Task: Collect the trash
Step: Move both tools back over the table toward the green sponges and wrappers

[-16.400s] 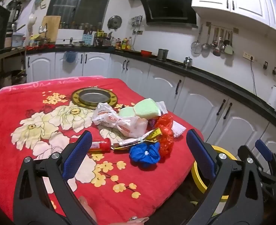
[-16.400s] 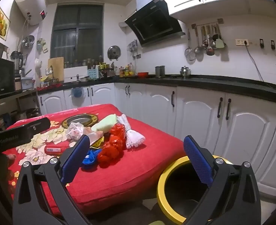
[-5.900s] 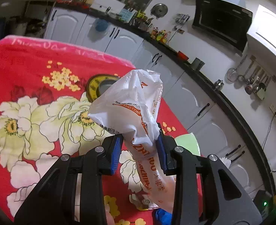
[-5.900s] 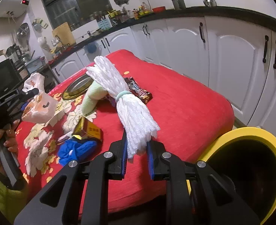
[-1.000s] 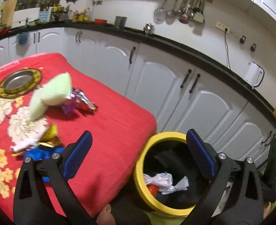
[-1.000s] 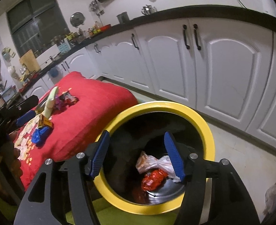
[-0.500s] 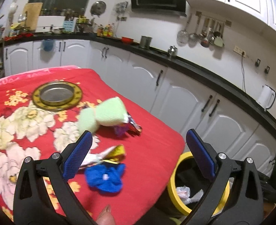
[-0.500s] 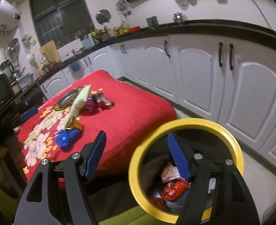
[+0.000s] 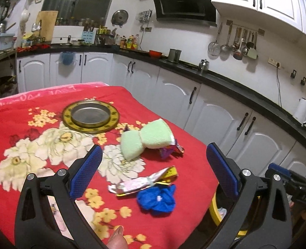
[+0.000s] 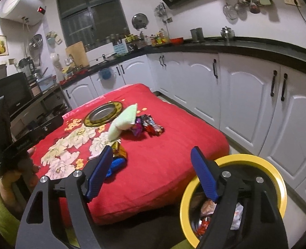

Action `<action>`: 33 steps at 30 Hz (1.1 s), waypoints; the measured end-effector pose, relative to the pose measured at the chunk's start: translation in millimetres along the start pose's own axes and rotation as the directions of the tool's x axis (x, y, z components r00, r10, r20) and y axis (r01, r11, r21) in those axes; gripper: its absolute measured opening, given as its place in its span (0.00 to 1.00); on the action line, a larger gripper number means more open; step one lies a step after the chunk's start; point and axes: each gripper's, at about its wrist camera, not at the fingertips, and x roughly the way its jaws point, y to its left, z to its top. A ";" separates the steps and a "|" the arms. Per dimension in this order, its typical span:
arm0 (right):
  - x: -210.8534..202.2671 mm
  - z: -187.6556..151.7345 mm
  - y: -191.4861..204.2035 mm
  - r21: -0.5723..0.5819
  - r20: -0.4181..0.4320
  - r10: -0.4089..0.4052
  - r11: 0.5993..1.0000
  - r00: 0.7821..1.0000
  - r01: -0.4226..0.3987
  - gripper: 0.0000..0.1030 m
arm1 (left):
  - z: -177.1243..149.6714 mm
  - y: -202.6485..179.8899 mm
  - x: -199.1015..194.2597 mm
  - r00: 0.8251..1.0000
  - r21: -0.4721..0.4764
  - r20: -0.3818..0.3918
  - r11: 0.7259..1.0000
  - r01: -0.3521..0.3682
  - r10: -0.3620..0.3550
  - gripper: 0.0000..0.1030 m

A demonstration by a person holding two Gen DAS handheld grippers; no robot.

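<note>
Both tools, left tool [image 9: 153, 170] and right tool [image 10: 153, 174], are swung back from the yellow bin [image 10: 277, 178] toward the surface [image 9: 190, 145], released and empty, the right one's jaws just widened, where the blue wad [image 9: 157, 199] and wrappers [image 9: 144, 182] are left for collection.

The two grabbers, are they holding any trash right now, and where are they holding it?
Nothing is held. The left gripper is wide open and empty. The right gripper has just been opening, with nothing between its fingers.
</note>
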 end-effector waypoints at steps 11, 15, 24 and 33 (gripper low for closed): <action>8.7 19.3 33.2 -0.054 0.010 0.029 0.998 1.000 -0.028 0.76 | 2.6 30.3 -12.1 0.999 0.034 0.003 0.999 -0.033 0.033 0.89; 12.1 27.6 43.9 -0.072 0.018 0.052 0.996 0.999 -0.050 0.77 | 2.9 40.6 -14.1 0.999 0.045 0.001 0.998 -0.044 0.044 0.89; 31.2 50.7 58.8 -0.091 0.003 0.097 0.991 0.995 -0.096 0.80 | -5.6 51.4 -5.3 0.998 0.137 -0.041 0.989 -0.047 0.053 0.82; 78.9 68.7 60.8 -0.103 -0.067 0.092 0.990 0.993 -0.099 0.80 | -31.0 64.1 33.2 0.975 0.174 -0.222 0.985 0.018 0.022 0.69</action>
